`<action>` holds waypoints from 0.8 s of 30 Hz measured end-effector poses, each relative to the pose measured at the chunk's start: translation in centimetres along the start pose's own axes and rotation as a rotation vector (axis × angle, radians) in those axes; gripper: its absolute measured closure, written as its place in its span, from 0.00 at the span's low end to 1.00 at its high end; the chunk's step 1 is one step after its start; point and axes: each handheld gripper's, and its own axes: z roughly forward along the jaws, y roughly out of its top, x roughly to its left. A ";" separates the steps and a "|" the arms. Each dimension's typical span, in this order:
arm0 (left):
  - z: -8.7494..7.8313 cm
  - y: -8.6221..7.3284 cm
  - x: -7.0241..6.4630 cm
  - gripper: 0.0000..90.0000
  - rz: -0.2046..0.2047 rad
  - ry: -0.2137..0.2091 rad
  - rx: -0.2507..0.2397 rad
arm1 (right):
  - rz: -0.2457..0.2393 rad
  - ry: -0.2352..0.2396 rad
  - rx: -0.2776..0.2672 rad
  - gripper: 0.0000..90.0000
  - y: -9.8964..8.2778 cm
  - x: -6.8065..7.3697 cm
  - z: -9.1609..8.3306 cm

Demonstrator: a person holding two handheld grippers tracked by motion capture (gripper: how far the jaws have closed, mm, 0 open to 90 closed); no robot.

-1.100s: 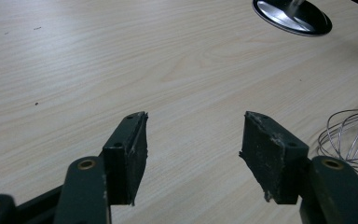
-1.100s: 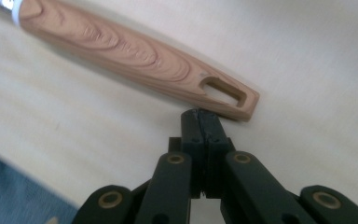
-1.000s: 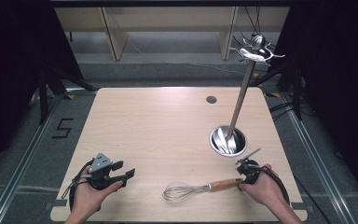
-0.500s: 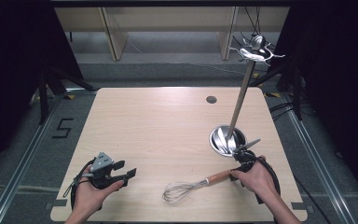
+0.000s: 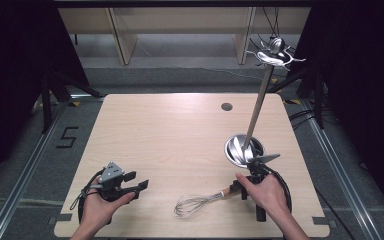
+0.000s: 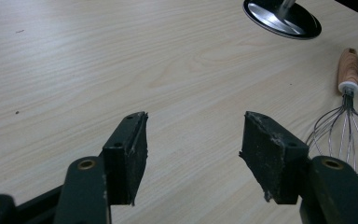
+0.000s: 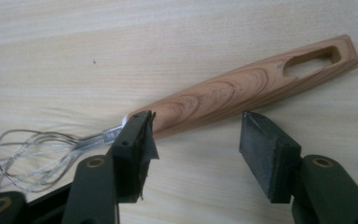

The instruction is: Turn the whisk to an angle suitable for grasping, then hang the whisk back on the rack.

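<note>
My right gripper, jaws just opened wide and empty, stands by the handle of the whisk lying at lower centre of the worktop; left gripper waits open; next, I judge, a clean retreat.

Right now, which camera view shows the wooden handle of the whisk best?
The right gripper view: the whole handle lies close, grain and hanging slot clear. The left gripper view shows its end near the edge; the high view shows it small beside the right hand.
</note>
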 end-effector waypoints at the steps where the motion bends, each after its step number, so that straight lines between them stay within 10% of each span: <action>1: 0.0 0.0 0.0 0.45 0.000 0.000 0.000 | 0.000 0.000 0.000 0.47 0.0 0.0 0.0; 12: -0.8 -0.4 0.5 0.45 -0.005 0.008 0.010 | 0.076 -0.098 0.024 0.33 0.8 0.7 1.5; 16: -0.7 -0.3 0.4 0.45 -0.007 0.015 0.007 | 0.021 -0.130 0.035 0.31 0.8 0.6 1.7; 18: -0.7 -0.3 0.5 0.46 -0.007 0.026 0.012 | 0.134 -0.141 0.126 0.30 1.1 1.7 1.5; 24: -0.9 -0.6 0.8 0.47 -0.027 0.020 0.021 | 0.080 -0.180 0.110 0.29 1.2 2.2 2.0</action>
